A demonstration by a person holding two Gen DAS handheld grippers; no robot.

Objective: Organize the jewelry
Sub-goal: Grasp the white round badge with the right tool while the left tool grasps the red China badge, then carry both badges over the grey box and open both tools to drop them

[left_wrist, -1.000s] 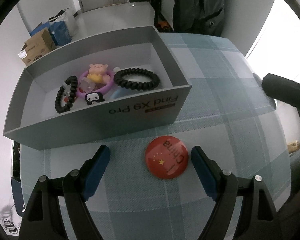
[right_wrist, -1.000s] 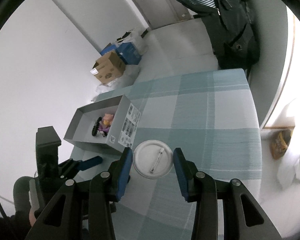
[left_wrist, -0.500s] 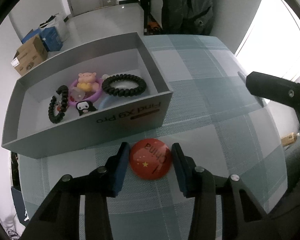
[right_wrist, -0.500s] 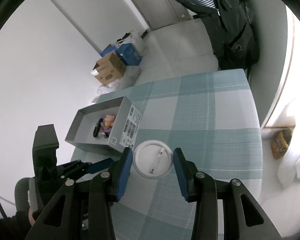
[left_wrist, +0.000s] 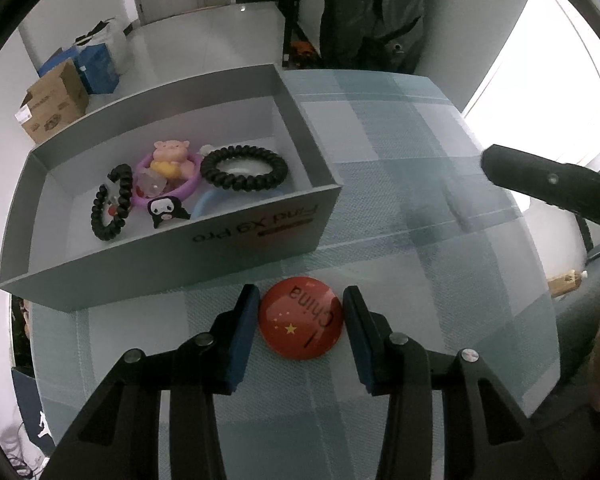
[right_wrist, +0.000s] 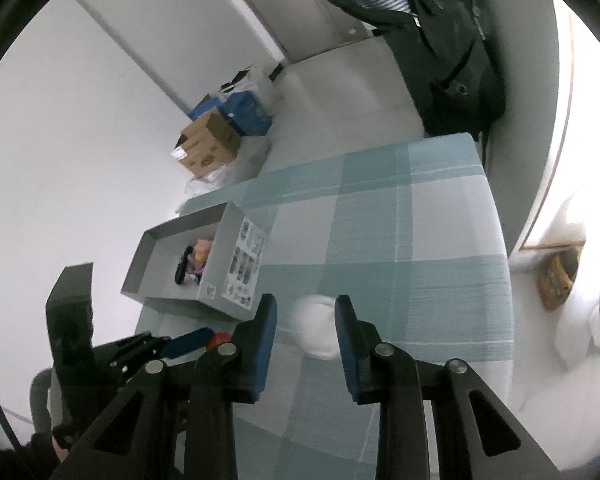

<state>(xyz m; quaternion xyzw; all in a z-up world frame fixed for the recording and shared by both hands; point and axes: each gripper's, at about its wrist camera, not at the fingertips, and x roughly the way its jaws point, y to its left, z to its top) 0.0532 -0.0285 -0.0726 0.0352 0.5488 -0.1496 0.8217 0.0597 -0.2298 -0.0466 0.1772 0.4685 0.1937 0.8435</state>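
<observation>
While the grey box (left_wrist: 172, 256) serves as landmark, the red badge (left_wrist: 301, 322) is seen just in front of its near wall, on the plaid cloth (left_wrist: 420, 184), pinched between the blue pads (left_wrist: 242, 330) of the left gripper (left_wrist: 300, 322). Compared w/ a second ago, when the jaws stood wide either side of it, they are now closed onto the badge's rim; it's judged gripped and ready to be lifted over the wall.

To the right of the box, a white badge (right_wrist: 314, 330) is seen blurred between the pads of the right gripper (right_wrist: 305, 332). Half a sec ago it sat sharp and pin-side up between them; now the blur suggests it's falling or being released. The jaws are parted, w/ a gap visible on the left side, so nothing is taken as held.

Inside the box, already sorted: a black coil tie (left_wrist: 244, 168), a second black coil (left_wrist: 112, 208), a purple ring w/ pink pig (left_wrist: 170, 160), a penguin charm (left_wrist: 164, 210). Two badges remain to go in.
</observation>
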